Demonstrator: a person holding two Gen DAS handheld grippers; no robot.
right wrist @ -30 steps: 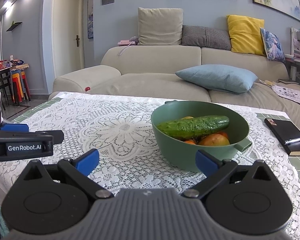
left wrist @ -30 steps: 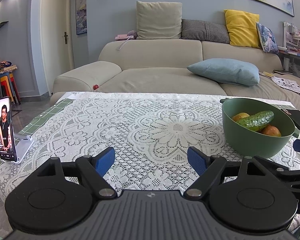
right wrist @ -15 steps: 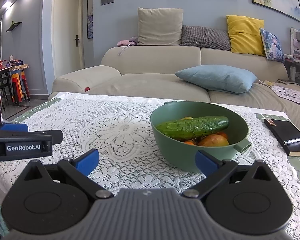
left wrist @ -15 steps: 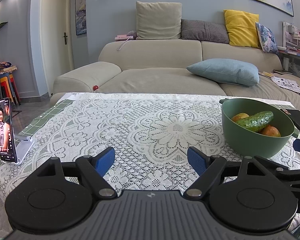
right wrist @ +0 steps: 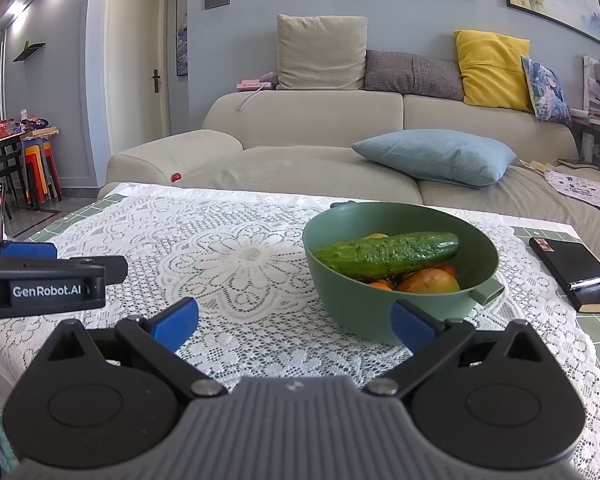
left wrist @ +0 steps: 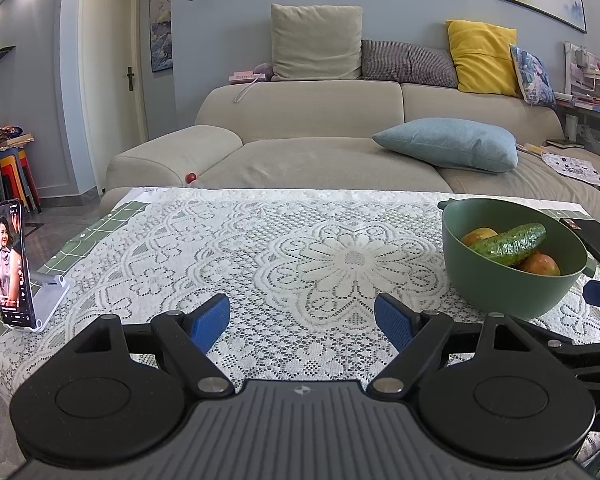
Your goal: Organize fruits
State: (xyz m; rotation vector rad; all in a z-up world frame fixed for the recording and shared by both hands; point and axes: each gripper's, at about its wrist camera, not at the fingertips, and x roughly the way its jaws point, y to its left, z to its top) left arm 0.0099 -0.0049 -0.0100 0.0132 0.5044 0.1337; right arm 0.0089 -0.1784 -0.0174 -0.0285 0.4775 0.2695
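Observation:
A green bowl (right wrist: 380, 320) (left wrist: 500, 292) stands on the lace-covered table, right of centre. A cucumber (right wrist: 388, 254) (left wrist: 508, 244) lies across the top of it, over orange and reddish-yellow fruit (right wrist: 428, 282) (left wrist: 540, 265). My right gripper (right wrist: 296, 322) is open with nothing between its blue pads, and hovers low just in front of the bowl's near wall. My left gripper (left wrist: 302, 322) is open and holds nothing, over the bare lace to the left of the bowl. Its side shows at the left edge of the right wrist view.
A phone on a white stand (left wrist: 14, 264) sits at the table's left edge. A black notebook with a pen (right wrist: 576, 272) lies right of the bowl. Beyond the table's far edge is a beige sofa (left wrist: 320, 128) with cushions. A white lace cloth (left wrist: 260, 248) covers the table.
Both grippers have drifted very slightly; the bowl sits marginally lower and nearer in both views. Both stay open and the fruit has not moved.

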